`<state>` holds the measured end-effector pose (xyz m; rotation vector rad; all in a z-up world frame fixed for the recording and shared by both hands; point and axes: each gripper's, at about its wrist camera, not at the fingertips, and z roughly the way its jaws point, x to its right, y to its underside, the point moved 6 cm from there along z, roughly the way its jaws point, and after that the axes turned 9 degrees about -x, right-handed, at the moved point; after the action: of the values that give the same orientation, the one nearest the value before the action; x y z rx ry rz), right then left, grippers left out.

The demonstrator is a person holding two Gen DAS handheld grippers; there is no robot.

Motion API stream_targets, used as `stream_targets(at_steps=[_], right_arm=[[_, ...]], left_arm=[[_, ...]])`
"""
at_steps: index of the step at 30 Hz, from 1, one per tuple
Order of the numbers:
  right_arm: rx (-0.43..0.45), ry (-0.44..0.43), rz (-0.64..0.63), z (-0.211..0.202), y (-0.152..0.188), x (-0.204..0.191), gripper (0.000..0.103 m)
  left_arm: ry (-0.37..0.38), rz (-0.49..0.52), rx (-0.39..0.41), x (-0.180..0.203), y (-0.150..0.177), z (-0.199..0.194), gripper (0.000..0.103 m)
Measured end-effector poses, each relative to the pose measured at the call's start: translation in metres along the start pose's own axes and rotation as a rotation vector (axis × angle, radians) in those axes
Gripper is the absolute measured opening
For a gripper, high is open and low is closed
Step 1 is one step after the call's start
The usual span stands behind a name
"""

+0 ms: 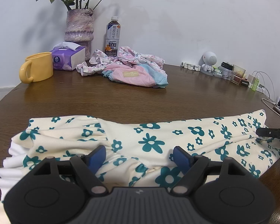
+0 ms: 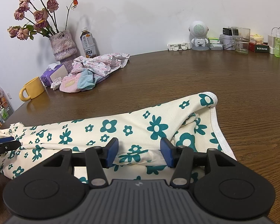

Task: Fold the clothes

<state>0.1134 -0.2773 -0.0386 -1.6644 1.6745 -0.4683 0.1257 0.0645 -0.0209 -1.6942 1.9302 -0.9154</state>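
Cloth with teal flowers [image 1: 158, 136] is lying across the table's [image 1: 121, 100] six o'clock edge. Left gripper [image 1: 140, 155] and right gripper [image 2: 140, 150] are hovering over it, fingers spread, grasping nothing; more clothes [image 1: 128, 69] are sitting at twelve o'clock.

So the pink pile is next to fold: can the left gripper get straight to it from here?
Probably yes. The left gripper, jaws open, faces the crumpled pink and blue clothes pile across bare brown wooden table; only the cream floral garment lies beneath.
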Motion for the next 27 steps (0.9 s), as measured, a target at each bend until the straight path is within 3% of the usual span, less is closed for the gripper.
stream_targets(at_steps=[27], right_arm=[[0.000, -0.001, -0.002, 0.0001, -0.0001, -0.0018, 0.052]], left_arm=[[0.001, 0.002, 0.000, 0.0000, 0.0001, 0.0006, 0.079]])
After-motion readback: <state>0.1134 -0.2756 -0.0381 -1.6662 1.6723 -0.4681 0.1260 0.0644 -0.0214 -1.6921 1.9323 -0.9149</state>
